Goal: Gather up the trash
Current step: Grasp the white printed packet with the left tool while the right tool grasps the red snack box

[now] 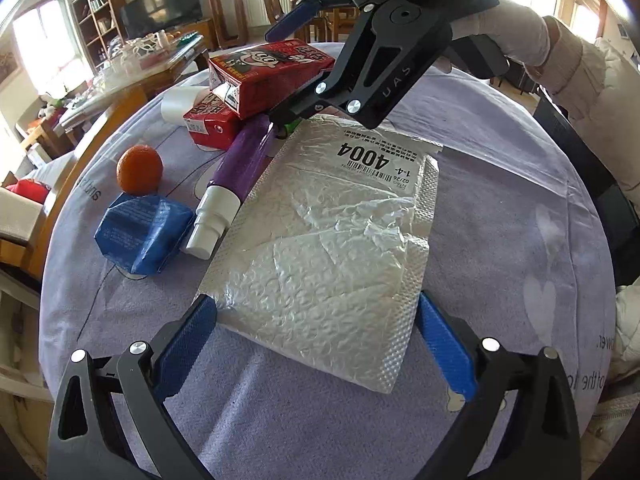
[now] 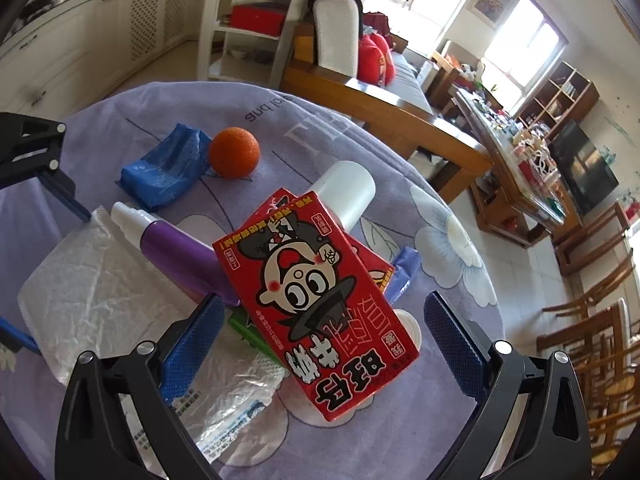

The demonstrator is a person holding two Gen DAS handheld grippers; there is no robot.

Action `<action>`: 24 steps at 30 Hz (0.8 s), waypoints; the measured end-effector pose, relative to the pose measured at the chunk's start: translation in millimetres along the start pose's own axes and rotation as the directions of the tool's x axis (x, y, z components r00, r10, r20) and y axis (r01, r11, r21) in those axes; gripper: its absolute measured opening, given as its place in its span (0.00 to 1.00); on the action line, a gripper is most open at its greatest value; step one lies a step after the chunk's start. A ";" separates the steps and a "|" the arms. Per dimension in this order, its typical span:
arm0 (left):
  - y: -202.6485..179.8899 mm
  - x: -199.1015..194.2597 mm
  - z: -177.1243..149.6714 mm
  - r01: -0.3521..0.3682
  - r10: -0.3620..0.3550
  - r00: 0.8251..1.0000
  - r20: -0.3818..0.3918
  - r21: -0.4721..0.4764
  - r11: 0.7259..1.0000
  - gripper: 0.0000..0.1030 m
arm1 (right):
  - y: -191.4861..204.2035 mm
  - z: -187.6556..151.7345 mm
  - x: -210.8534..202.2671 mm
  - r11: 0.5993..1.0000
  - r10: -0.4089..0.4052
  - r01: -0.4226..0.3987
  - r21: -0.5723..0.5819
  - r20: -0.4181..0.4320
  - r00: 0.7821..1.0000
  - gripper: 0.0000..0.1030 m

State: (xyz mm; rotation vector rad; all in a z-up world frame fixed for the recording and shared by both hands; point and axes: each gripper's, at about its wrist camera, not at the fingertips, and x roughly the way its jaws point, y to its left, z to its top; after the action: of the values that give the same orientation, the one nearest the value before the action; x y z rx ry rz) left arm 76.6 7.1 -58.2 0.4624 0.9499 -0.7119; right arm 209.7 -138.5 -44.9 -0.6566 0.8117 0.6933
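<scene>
Straddling the near end of a silver bubble mailer (image 1: 332,248) on the lilac tablecloth (image 1: 500,240), the left gripper (image 1: 316,312) has its blue fingers spread wide, one at each side edge. Ahead of it the right gripper (image 2: 322,320), also spread, frames a red milk carton (image 2: 316,304) that lies tilted on a second carton (image 1: 210,122) and a purple bottle (image 1: 240,160); whether its pads touch the carton is hard to tell. Left of the left gripper sit an orange (image 1: 139,169) and a blue packet (image 1: 142,236).

A crumpled silver bubble mailer (image 1: 332,240) lies flat on the desk (image 1: 500,208); beside it, two red cartons (image 2: 320,316) stacked askew, a purple bottle (image 1: 236,172) on its side, and a blue wrapper (image 1: 142,232).
</scene>
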 end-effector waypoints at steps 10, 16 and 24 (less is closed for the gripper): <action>7.2 -5.4 5.5 -0.101 0.103 0.993 0.065 -0.036 0.994 0.32 | -9.8 0.5 0.6 0.989 0.097 -0.100 0.109 0.029 0.995 0.50; 17.6 -14.2 4.7 -0.072 0.080 0.990 0.114 -0.071 0.995 0.12 | -11.7 -5.8 -12.6 0.982 0.086 -0.095 0.161 0.067 0.994 0.50; 19.9 -24.5 7.8 0.011 0.007 0.984 0.179 -0.104 0.994 0.09 | -16.9 -15.9 -45.1 0.956 0.074 -0.107 0.273 0.129 0.989 0.49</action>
State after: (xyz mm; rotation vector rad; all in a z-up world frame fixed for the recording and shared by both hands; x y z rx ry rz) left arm 86.0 24.2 -32.2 0.2996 0.8141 -0.6897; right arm 193.3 -173.7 -12.2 -0.3211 0.8156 0.6781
